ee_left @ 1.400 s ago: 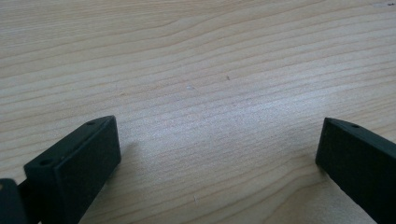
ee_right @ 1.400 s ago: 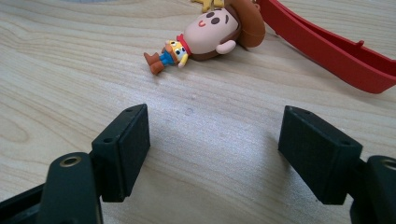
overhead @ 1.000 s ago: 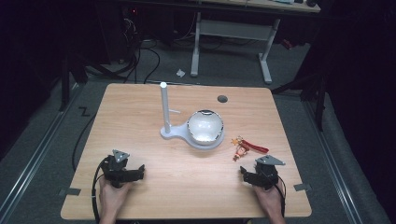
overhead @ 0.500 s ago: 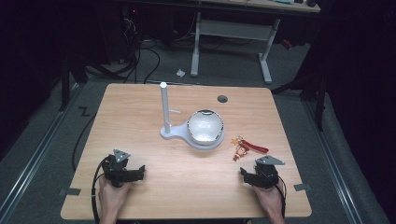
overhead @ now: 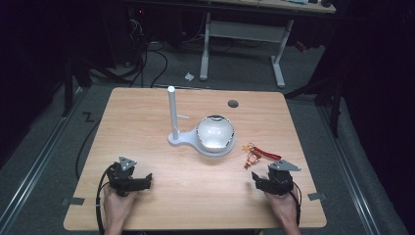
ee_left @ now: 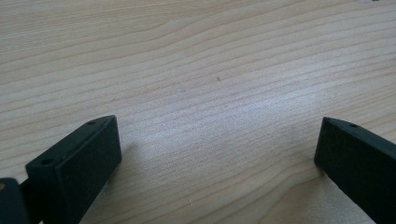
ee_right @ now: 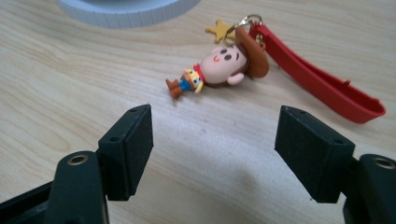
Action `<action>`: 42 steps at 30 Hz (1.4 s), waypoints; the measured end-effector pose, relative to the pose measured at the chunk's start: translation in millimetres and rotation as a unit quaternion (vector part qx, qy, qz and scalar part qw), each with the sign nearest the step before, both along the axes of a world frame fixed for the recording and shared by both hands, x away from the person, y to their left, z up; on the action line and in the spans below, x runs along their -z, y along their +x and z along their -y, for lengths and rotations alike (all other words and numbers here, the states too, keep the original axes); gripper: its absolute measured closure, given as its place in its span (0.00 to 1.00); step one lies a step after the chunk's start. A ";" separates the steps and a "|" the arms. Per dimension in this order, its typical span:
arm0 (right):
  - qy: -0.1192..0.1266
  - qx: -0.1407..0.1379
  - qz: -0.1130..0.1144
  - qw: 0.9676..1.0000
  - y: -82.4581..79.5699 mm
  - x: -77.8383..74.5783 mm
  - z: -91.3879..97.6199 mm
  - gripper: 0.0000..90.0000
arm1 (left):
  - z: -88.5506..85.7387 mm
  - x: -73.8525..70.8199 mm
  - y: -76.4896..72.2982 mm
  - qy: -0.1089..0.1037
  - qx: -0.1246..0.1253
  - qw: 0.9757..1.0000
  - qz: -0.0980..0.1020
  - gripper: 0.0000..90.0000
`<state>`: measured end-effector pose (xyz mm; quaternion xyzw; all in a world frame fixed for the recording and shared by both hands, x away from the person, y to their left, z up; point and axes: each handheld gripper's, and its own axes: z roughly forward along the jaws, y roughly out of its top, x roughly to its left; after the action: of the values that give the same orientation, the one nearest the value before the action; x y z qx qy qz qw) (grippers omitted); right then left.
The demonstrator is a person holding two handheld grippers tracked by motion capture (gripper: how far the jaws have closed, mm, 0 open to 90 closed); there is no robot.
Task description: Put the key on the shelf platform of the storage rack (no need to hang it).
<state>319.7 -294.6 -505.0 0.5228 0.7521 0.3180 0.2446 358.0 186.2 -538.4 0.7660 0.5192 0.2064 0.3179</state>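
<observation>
My left tongs (overhead: 142,182): low on table (overhead: 147,122), gaping.
My right tongs (overhead: 258,181): gaping, facing keychain (ee_right: 219,67).
Keychain: lying flat, feet toward me.

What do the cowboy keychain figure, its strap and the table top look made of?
Cowboy figure: likely soft rubber or PVC, matte, with moulded rounded shapes. Red strap: probably flexible silicone or plastic, smooth. Table top: light wood or wood-look laminate, with visible grain.
</observation>
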 end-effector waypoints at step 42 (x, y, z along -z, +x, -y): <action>-0.007 0.043 -0.072 0.996 87.0 -0.6 3.8 0.17 | 0.4 0.0 -0.5 0.000 -0.001 1.000 0.000 0.01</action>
<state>406.6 -298.4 -504.4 0.5741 0.7470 0.2637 0.2070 357.5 185.8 -538.4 0.7653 0.5202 0.2066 0.3178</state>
